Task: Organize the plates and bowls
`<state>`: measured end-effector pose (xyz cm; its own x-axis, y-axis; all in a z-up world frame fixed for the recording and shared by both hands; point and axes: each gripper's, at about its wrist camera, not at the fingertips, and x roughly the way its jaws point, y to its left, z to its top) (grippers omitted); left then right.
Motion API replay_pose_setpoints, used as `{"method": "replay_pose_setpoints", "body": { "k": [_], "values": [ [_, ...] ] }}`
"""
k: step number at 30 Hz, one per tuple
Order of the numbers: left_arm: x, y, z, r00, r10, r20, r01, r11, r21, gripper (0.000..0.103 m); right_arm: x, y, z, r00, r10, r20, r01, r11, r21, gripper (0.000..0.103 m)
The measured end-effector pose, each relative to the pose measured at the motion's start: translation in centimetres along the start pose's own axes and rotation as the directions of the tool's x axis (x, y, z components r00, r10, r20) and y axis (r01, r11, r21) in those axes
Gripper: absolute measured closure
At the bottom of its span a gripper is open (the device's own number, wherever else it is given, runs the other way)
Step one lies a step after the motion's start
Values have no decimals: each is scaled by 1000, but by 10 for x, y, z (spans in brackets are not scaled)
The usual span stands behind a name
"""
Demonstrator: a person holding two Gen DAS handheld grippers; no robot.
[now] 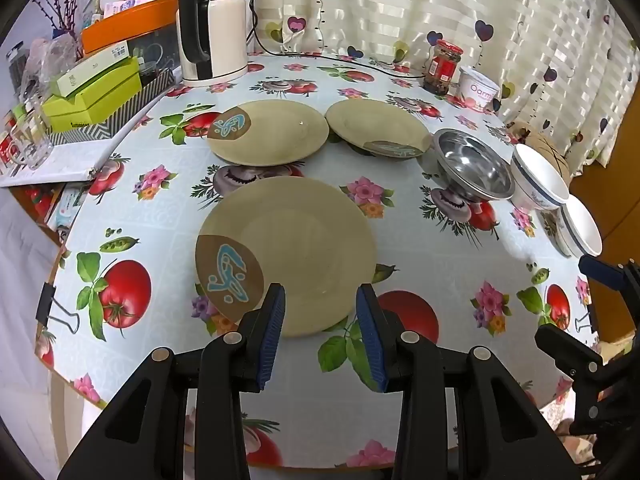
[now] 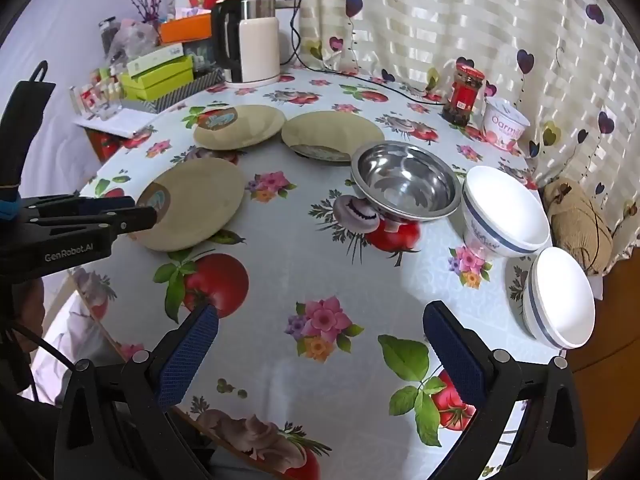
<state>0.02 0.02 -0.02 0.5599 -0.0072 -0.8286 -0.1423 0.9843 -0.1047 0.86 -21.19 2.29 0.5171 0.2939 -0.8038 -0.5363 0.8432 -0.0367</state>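
Observation:
Three tan plates lie on the flowered tablecloth: a near plate (image 1: 296, 252) (image 2: 200, 204), a far left plate (image 1: 272, 132) (image 2: 244, 124) and a far right plate (image 1: 376, 124) (image 2: 332, 132). A steel bowl (image 1: 474, 166) (image 2: 404, 180) and two white bowls (image 1: 540, 176) (image 2: 504, 212), (image 1: 580, 228) (image 2: 560, 296) stand to the right. My left gripper (image 1: 320, 304) is open and empty, its fingers straddling the near plate's front edge just above it. My right gripper (image 2: 320, 324) is open and empty over bare cloth in front of the bowls.
A kettle (image 1: 212, 24) (image 2: 252, 40), stacked boxes (image 1: 96, 88) and glass jars stand at the back left. A red-lidded jar (image 2: 464, 96) and a white tub (image 2: 504, 128) stand by the curtain. A woven object (image 2: 580, 220) lies at the right edge.

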Motion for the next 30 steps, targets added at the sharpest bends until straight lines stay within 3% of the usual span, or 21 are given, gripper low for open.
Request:
{"method": "replay_pose_setpoints", "body": {
  "k": [30],
  "values": [
    [-12,-1,-1,999,41,29,-41,999,11,65,-3,-3,3,1000,11,22,-11,1000,9,0]
  ]
}}
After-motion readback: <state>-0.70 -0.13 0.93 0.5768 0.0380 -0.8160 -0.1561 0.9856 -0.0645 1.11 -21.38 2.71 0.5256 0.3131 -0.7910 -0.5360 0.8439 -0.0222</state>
